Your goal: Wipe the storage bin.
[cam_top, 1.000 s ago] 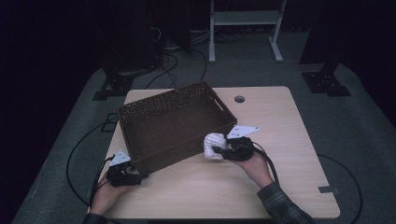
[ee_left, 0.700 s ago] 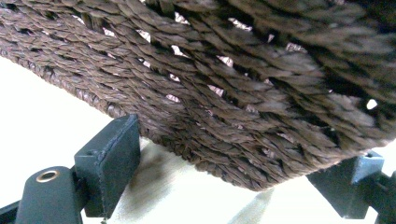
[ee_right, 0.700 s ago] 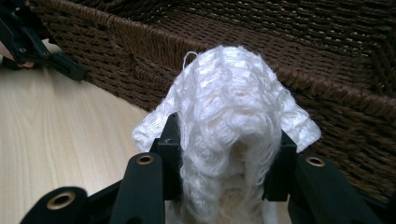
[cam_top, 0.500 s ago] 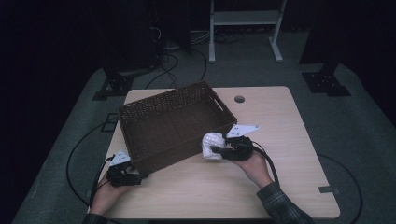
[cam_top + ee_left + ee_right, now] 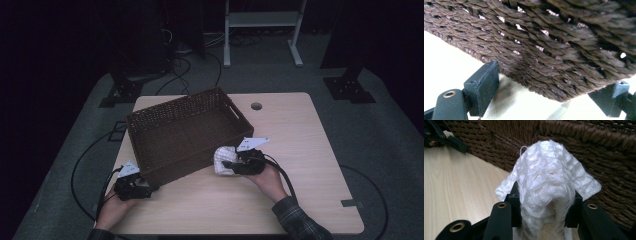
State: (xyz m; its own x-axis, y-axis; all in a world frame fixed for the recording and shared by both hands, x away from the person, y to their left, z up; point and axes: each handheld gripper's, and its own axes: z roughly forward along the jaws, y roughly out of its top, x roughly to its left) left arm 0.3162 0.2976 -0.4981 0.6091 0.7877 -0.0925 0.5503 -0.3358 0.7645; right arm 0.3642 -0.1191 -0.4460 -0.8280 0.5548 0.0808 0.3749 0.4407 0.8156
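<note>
A dark brown wicker basket [image 5: 175, 102] sits on the light wooden table [image 5: 300, 130], and nothing shows inside it. My left gripper [image 5: 145, 189] is at its near left corner. In the left gripper view the jaws of the left gripper [image 5: 551, 85] straddle that corner of the basket [image 5: 536, 37] and press on its weave. My right gripper [image 5: 228, 165] is shut on a bunched white knitted cloth [image 5: 221, 159], held just outside the basket's near wall. In the right gripper view the cloth [image 5: 549, 177] bulges up between the jaws of the right gripper [image 5: 544, 197], with the basket wall [image 5: 599, 150] right behind it.
A small round hole [image 5: 256, 106] lies in the table beyond the basket. Cables trail from both grippers off the table's edges. A metal stand [image 5: 260, 20] and equipment feet stand on the dark floor behind. The far-off left gripper [image 5: 439, 137] shows in the right gripper view.
The right gripper with the cloth has edged very slightly toward the near side. The left gripper and the basket have stayed where they were.
</note>
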